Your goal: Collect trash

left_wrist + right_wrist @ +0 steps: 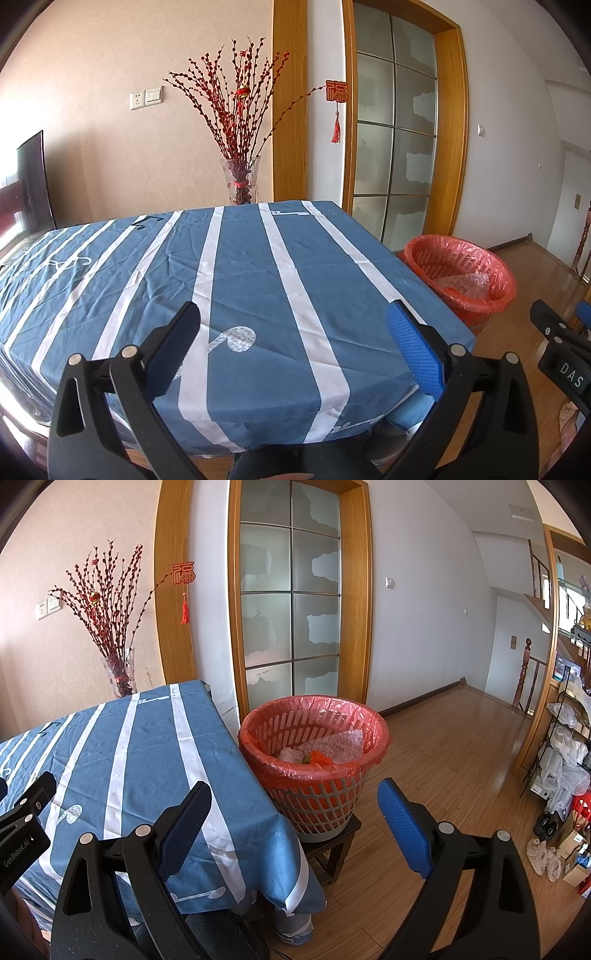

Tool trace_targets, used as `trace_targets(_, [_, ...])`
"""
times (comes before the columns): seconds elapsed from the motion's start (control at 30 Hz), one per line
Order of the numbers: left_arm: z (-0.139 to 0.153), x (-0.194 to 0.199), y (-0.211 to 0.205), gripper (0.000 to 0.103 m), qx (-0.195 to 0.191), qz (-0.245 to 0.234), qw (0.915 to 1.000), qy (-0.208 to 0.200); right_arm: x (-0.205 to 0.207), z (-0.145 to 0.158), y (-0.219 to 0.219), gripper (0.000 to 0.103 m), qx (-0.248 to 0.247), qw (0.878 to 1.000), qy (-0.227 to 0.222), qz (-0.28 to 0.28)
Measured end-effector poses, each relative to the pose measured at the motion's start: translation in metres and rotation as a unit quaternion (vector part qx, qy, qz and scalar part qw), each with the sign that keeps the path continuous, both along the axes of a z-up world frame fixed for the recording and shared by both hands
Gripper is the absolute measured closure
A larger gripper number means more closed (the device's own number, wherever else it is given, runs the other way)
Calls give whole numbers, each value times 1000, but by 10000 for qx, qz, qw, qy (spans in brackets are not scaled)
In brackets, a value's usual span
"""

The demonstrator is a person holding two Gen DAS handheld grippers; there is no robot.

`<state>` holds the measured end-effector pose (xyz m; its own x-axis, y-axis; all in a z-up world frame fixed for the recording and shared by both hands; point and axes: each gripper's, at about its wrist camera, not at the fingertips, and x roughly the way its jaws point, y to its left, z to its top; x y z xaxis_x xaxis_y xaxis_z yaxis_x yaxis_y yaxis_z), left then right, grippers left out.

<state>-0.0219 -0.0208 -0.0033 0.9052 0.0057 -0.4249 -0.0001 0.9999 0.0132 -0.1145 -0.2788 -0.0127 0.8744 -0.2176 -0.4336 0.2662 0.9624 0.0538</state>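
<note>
A waste basket [314, 738] lined with a red plastic bag stands on a low dark stool beside the table's right edge; it also shows in the left wrist view [461, 273]. Inside lie bubble wrap [332, 744], crumpled white paper and orange scraps. My left gripper [293, 325] is open and empty above the near part of the blue striped tablecloth [240, 277]. My right gripper [295, 805] is open and empty, held over the table's right corner and facing the basket. No trash shows on the cloth.
A glass vase of red branches [242, 181] stands behind the table's far edge. A wooden door frame with frosted glass [291, 602] is behind the basket. A rack with bags and boxes [565, 760] lines the right wall. Wooden floor [443, 760] lies right of the basket.
</note>
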Motion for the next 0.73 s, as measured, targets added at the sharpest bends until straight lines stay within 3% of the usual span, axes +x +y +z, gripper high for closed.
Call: trace_targets(0.73, [-5, 1, 0, 4, -15, -34, 10000, 71, -1, -4, 1, 12, 11, 10000, 21, 1])
